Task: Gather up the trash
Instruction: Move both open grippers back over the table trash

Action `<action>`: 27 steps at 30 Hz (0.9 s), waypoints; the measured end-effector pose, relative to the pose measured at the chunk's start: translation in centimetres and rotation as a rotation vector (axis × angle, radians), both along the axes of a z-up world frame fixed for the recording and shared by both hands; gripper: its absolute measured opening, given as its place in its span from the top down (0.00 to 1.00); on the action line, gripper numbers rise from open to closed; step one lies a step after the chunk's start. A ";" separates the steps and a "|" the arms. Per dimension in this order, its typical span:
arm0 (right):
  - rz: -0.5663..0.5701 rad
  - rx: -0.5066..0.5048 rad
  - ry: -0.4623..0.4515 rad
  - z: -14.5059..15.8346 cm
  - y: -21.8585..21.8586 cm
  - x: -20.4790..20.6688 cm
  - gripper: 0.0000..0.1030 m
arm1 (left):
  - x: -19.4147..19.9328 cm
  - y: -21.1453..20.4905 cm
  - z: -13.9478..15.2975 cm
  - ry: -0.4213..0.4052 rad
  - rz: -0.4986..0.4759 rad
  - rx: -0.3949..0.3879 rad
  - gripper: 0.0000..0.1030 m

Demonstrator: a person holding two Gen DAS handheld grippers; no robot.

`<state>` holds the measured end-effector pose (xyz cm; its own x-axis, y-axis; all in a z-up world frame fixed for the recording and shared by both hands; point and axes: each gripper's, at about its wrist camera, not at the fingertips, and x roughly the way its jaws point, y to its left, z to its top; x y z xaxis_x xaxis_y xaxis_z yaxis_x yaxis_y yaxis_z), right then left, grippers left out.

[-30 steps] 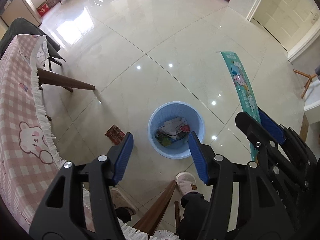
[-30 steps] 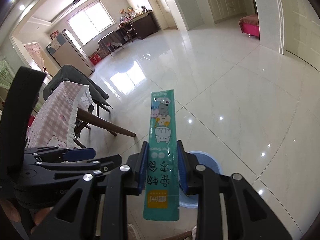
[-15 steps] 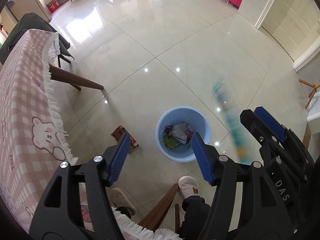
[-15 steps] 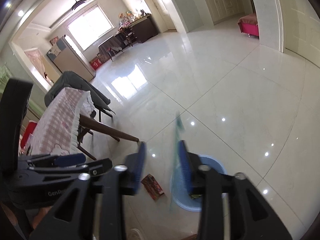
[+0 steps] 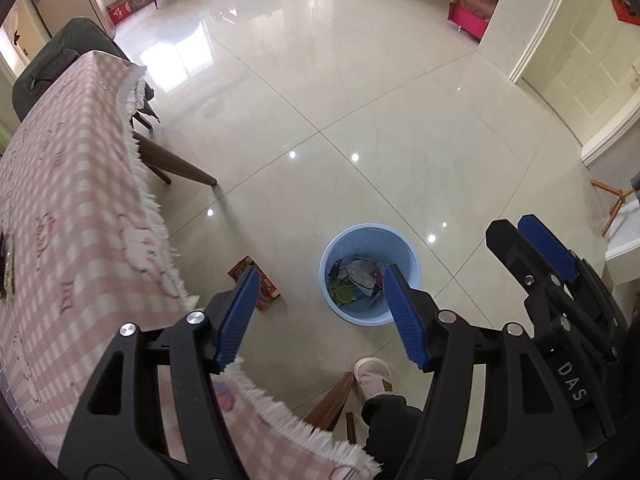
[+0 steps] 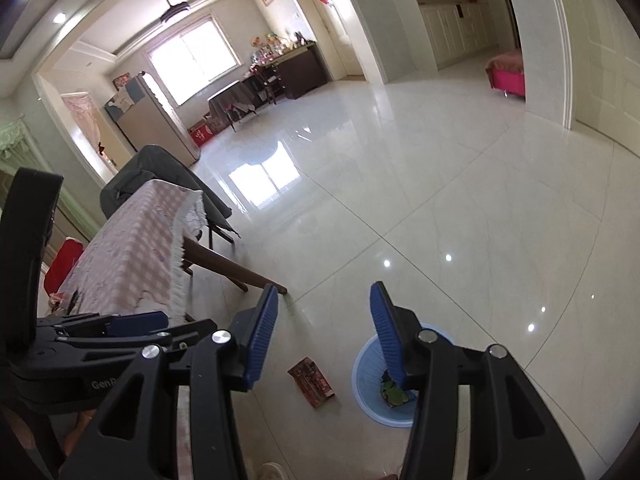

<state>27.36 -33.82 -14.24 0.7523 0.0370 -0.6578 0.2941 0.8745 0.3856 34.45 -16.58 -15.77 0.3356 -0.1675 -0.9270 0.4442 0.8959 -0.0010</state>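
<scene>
1. The bin (image 5: 370, 274), holding trash, stood on the floor (image 5: 360, 100) at lower centre of the left view.
2. A red wrapper (image 5: 256, 282) lay just left of it.
3. The right claw (image 6: 324, 332) had just been opening, nothing between its pads.
4. The left claw (image 5: 320, 316) gaped wide, empty.
5. The desk (image 5: 72, 220) filled the left.

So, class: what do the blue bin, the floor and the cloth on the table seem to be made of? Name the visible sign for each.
Blue bin: probably plastic, matte, with fine ribs moulded into its wall.
Floor: looks like glazed ceramic or polished stone tile, glossy; it mirrors the window and lamps, and thin joint lines cross it.
Tablecloth: woven fabric, matte pink-and-white check with a frayed white fringe.
</scene>
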 end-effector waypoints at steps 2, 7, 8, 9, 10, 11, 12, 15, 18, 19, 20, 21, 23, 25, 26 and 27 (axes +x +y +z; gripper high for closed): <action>0.015 -0.016 -0.019 1.4 1.2 -0.3 0.53 | -0.7 1.3 1.1 -0.014 0.003 -0.017 0.38; 0.065 -0.053 -0.065 5.0 4.9 -0.9 0.53 | -2.0 4.9 3.7 -0.074 0.031 -0.043 0.37; 0.077 -0.060 -0.074 5.6 5.5 -1.0 0.53 | -2.3 6.2 4.5 -0.087 0.042 -0.051 0.37; 0.092 -0.068 -0.084 6.3 6.6 -1.1 0.53 | -2.6 7.3 4.9 -0.097 0.049 -0.056 0.37; 0.107 -0.077 -0.092 6.9 7.7 -1.2 0.52 | -2.8 8.0 5.3 -0.107 0.055 -0.057 0.36; 0.123 -0.085 -0.097 7.5 8.7 -1.1 0.52 | -3.0 9.3 5.8 -0.124 0.066 -0.057 0.36; 0.141 -0.091 -0.106 8.2 9.9 -1.1 0.52 | -3.3 10.4 6.2 -0.138 0.075 -0.056 0.36; 0.184 -0.113 -0.121 9.5 13.2 -0.8 0.51 | -4.0 14.2 7.4 -0.178 0.104 -0.057 0.35; 0.241 -0.134 -0.130 10.7 17.2 -0.2 0.50 | -4.2 18.3 8.2 -0.202 0.143 -0.063 0.35; 0.268 -0.142 -0.130 11.1 19.0 0.2 0.50 | -4.3 19.8 8.4 -0.209 0.159 -0.063 0.34; 0.287 -0.142 -0.131 11.2 20.2 0.5 0.50 | -4.3 21.4 8.5 -0.218 0.177 -0.059 0.34; 0.312 -0.145 -0.128 11.4 21.8 1.0 0.50 | -4.3 22.7 8.5 -0.225 0.189 -0.055 0.34; 0.349 -0.156 -0.123 11.7 24.6 1.8 0.50 | -4.1 26.1 8.5 -0.236 0.226 -0.044 0.34; 0.395 -0.163 -0.112 11.6 27.6 2.7 0.50 | -3.8 29.0 8.3 -0.225 0.266 -0.049 0.34; 0.418 -0.166 -0.102 11.5 29.2 3.4 0.50 | -3.5 30.7 8.2 -0.217 0.288 -0.052 0.34; 0.434 -0.167 -0.096 11.5 30.3 3.9 0.50 | -3.3 32.1 8.0 -0.215 0.307 -0.053 0.34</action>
<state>31.30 -3.57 -2.76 0.7485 0.2613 -0.6095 -0.1424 0.9610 0.2372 31.17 15.50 -7.78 0.5635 -0.0751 -0.8227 0.1506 0.9885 0.0128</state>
